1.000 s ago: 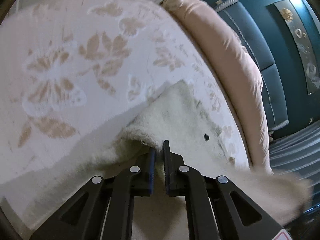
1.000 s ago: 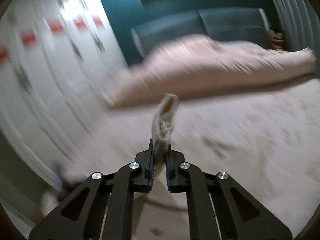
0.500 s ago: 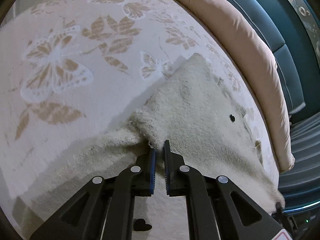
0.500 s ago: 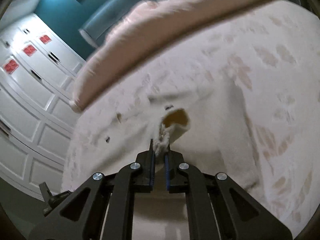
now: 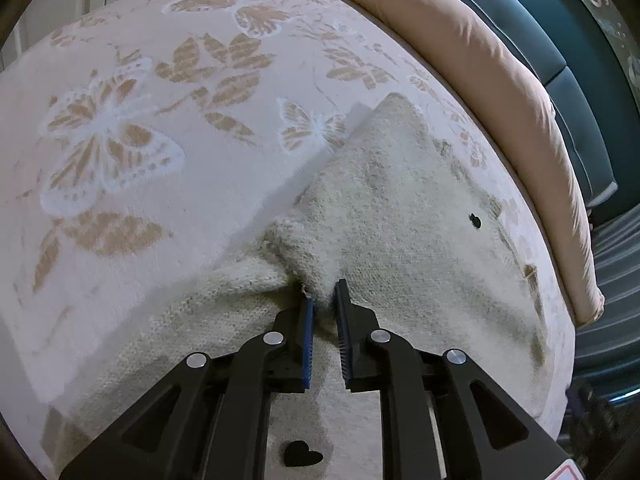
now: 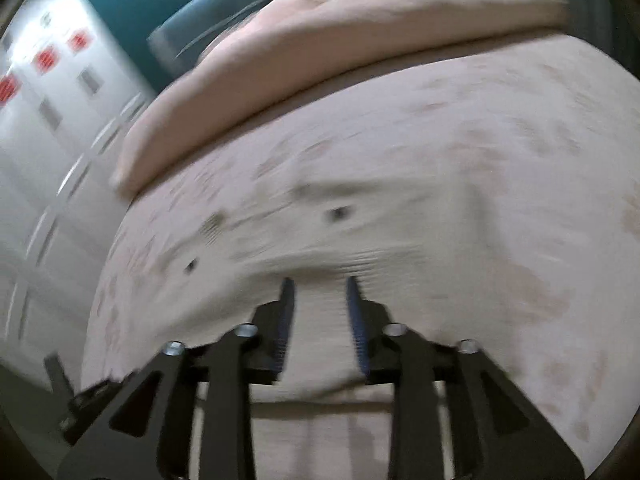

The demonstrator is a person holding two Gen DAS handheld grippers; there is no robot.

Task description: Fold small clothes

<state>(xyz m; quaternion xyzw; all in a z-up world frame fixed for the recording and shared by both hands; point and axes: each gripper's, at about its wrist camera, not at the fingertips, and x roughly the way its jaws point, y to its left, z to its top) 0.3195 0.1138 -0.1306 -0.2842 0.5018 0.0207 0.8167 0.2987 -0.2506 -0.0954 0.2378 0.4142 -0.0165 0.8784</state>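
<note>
Both jaws opening: left gripper (image 5: 323,290) loosening around the cream sweater's (image 5: 400,216) fold, right gripper (image 6: 319,288) seemingly empty through blur.

The small garment (image 5: 400,248) is cream knitted cloth, fuzzy and matt. The bedspread (image 5: 168,128) beneath is soft woven cloth with raised butterfly patterning. The rolled quilt (image 5: 492,64) along the bed's far edge looks smooth, faintly sheeny. Each hand-held gripper is matt black plastic with shiny metal rivets (image 5: 273,337).
</note>
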